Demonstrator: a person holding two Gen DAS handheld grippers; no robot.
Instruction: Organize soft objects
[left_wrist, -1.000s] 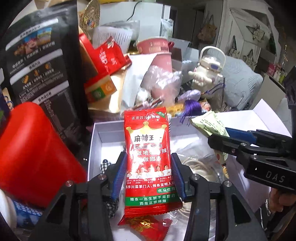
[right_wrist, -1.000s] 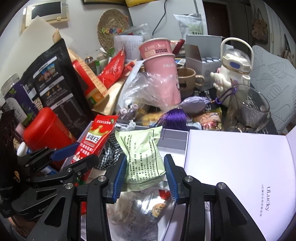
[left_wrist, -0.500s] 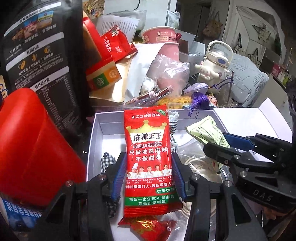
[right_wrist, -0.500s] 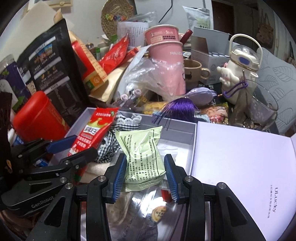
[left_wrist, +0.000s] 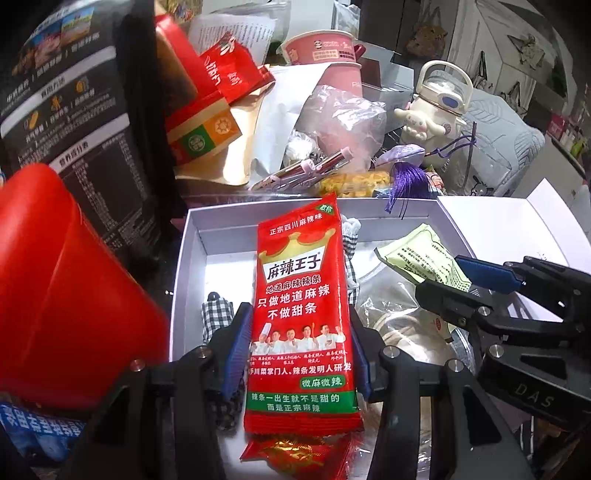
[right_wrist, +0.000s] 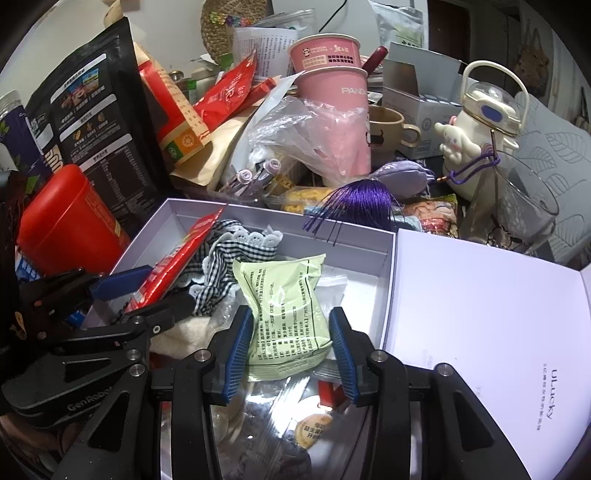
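Our left gripper (left_wrist: 299, 350) squeezes a red snack pack (left_wrist: 301, 317) between its 2 blue pads. The pack stands up tall over the white box (left_wrist: 192, 236). Under it lies a smaller red packet (left_wrist: 299, 454), and a checked cloth (left_wrist: 218, 310) sits just beside the left pad.

Our right gripper (right_wrist: 291, 345) has a pale green packet (right_wrist: 284, 314) between its 2 blue pads. Its jaws are opening right now. The left pad touches the packet, but there is a small gap at the right pad. The green packet sits low in the box, on top of shiny clear bags (right_wrist: 266, 410).

In the right camera we see the checked cloth with a lace edge (right_wrist: 236, 251) in the box too. The box lid (right_wrist: 480, 317) lies open just beside it on the right.

Behind the box there is a big pile of stuff. We see a purple tassel (right_wrist: 364, 199), 2 pink cups (right_wrist: 332, 92), a red tub (right_wrist: 66, 221), a black bag (right_wrist: 96, 107) and a white bottle shaped like a puppy (right_wrist: 484, 122).
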